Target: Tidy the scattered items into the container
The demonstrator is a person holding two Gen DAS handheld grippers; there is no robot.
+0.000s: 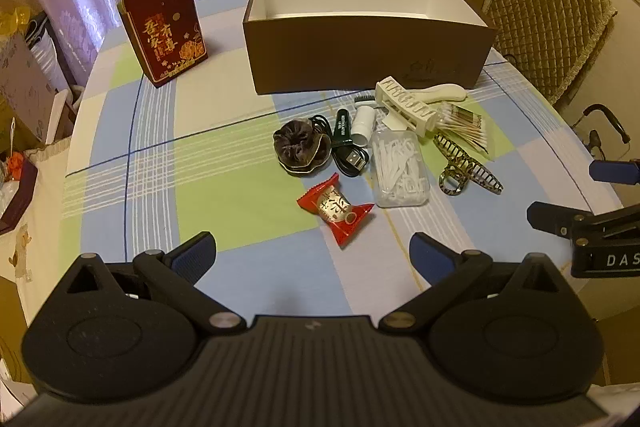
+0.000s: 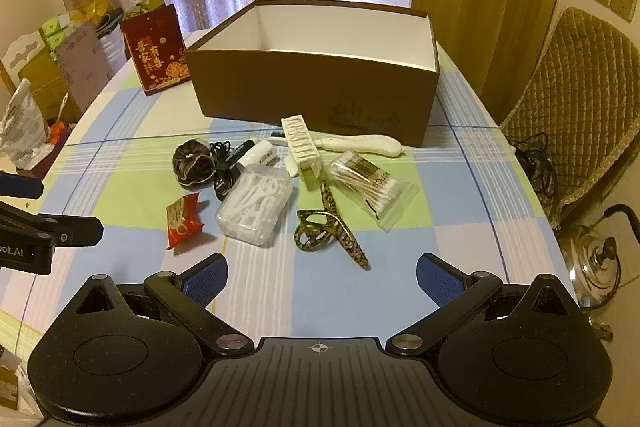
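Matt brown cardboard box (image 2: 312, 91), glossy red foil wrapper (image 1: 335, 209), checked cloth tablecloth (image 1: 224, 187).

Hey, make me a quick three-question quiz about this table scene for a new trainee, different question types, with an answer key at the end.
1. True or false: the brown box already holds some items.
2. Multiple choice: what lies nearest the left hand-held gripper? A) red candy wrapper B) cotton swabs C) leopard hair claw
3. Fill in: both hand-held grippers, including the right hand-held gripper, are ____ and hold nothing.

Key: 1 false, no items visible inside; 2 A; 3 open.
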